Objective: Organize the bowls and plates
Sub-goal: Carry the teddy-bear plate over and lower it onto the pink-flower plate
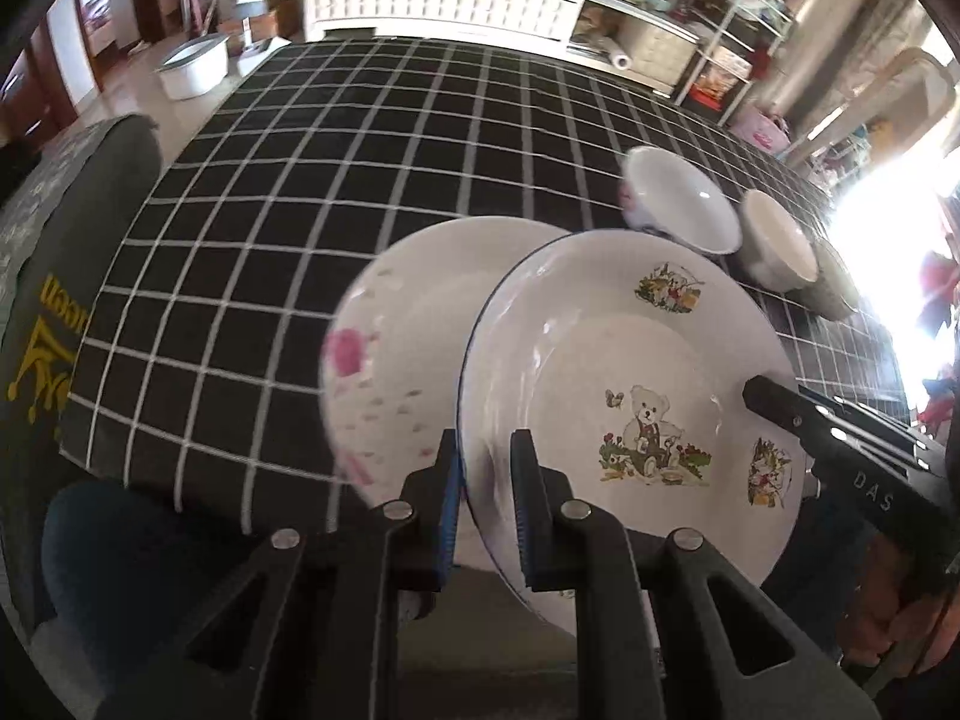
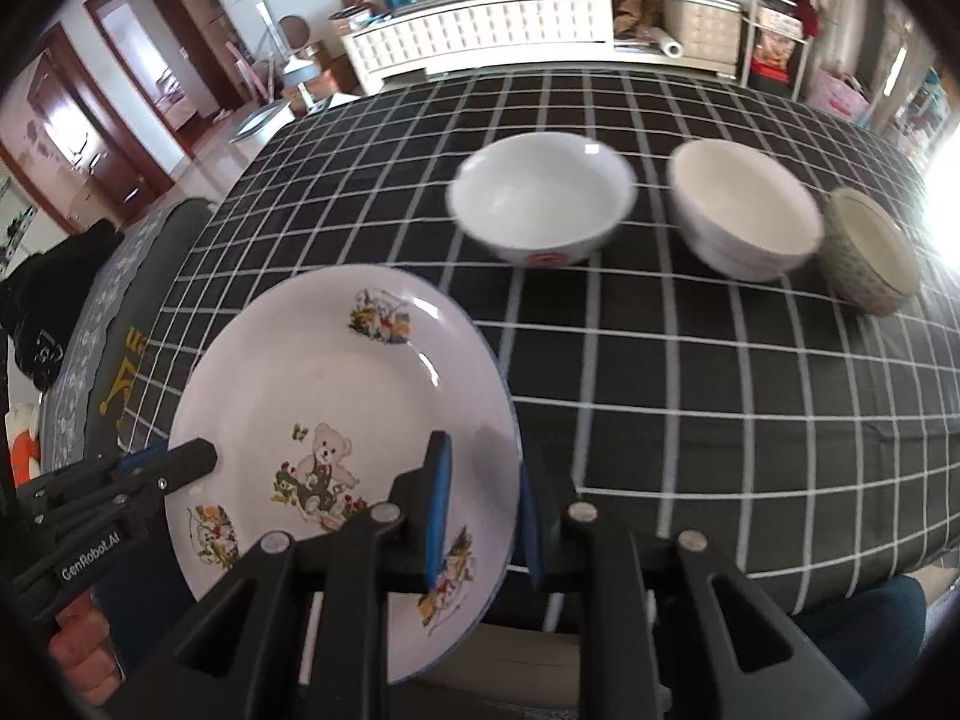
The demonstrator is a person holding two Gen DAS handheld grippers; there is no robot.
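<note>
Over the checked tablecloth both my grippers — left, right — pinch the teddy-bear plate; I'd keep it level, stack gently onto the pink-flowered plate.

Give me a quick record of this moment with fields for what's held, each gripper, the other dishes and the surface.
held: teddy bear plate, lifted and tilted over the table's near edge
left gripper: shut on the plate's left rim
right gripper: shut on the plate's right rim
second plate: pink-patterned plate behind the held one, on the table
bowls: white bowl with red mark, plain white bowl, small speckled bowl, in a row
surface: black grid tablecloth
</note>
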